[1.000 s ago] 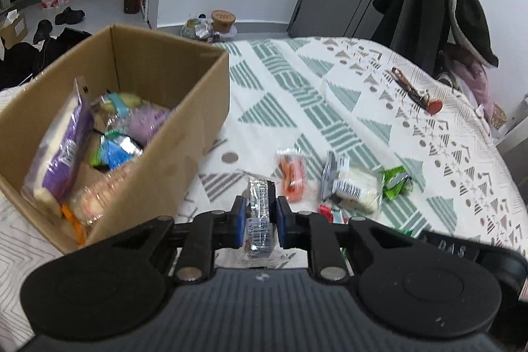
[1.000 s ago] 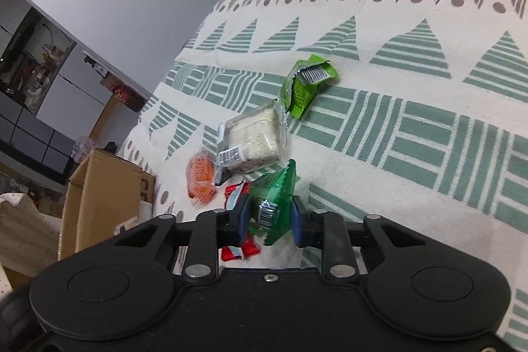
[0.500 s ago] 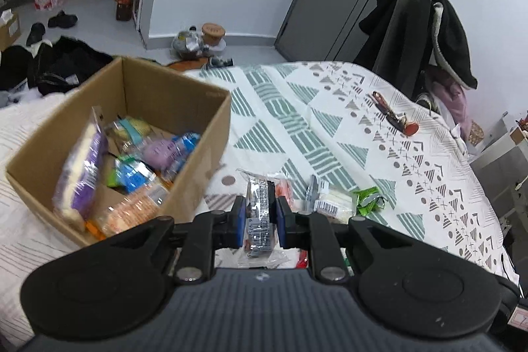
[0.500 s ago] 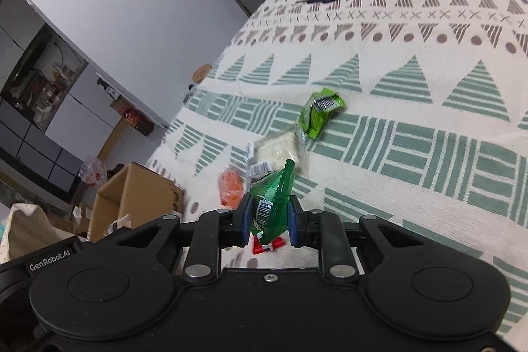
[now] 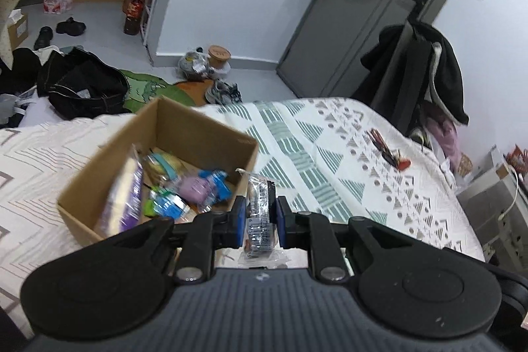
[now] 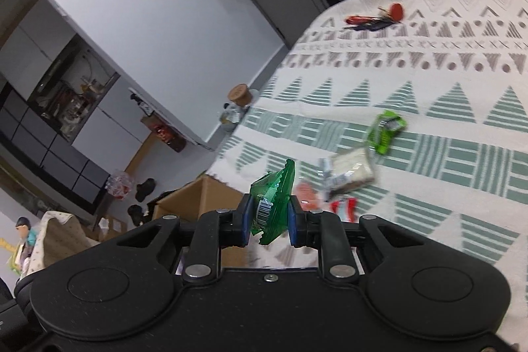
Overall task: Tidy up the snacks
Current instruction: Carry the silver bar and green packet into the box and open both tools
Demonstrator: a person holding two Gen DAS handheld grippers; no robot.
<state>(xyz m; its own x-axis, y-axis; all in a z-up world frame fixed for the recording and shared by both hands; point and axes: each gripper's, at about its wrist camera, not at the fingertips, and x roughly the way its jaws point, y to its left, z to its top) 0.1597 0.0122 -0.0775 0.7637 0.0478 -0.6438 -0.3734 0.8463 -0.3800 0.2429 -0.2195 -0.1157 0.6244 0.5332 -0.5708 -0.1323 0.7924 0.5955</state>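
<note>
Hidden or unclear: the near wall of the cardboard box [image 5: 155, 154] is cut off by the left hand-held gripper's body; the packets inside it are motion-blurred, so their print cannot be read and an exact count is not possible. In the right wrist view only one corner of the box [image 6: 211, 197] shows above the gripper body.
Left hand-held gripper [image 5: 259, 215]: its blue pads are closed narrow on a clear-wrapped dark snack [image 5: 259, 210], held upright in the air beside the box's right wall; the crinkled wrapper sticks out above and below the pads.
Right hand-held gripper [image 6: 269, 218]: clamped narrow on a green foil packet [image 6: 274, 197] with a zigzag edge and a white barcode, held above the bed, with the box corner to its left.
Box contents: a tall purple-and-yellow bag [image 5: 123, 197] leaning at the left wall, blue wrappers and a lilac packet among others.
Loose snacks on the bed, counted: four, namely one light green packet [image 6: 386, 129], one clear-wrapped pale square packet [image 6: 351, 172], one orange packet [image 6: 307, 195], and one red-and-white packet [image 6: 343, 207], which is partly hidden behind the gripper.
Bed cover [image 6: 445, 160]: woven cloth, cream with green striped triangles and grey-brown motifs.
Other: a bunch of red and dark items [image 6: 379, 17] lies well apart, near the far edge.
</note>
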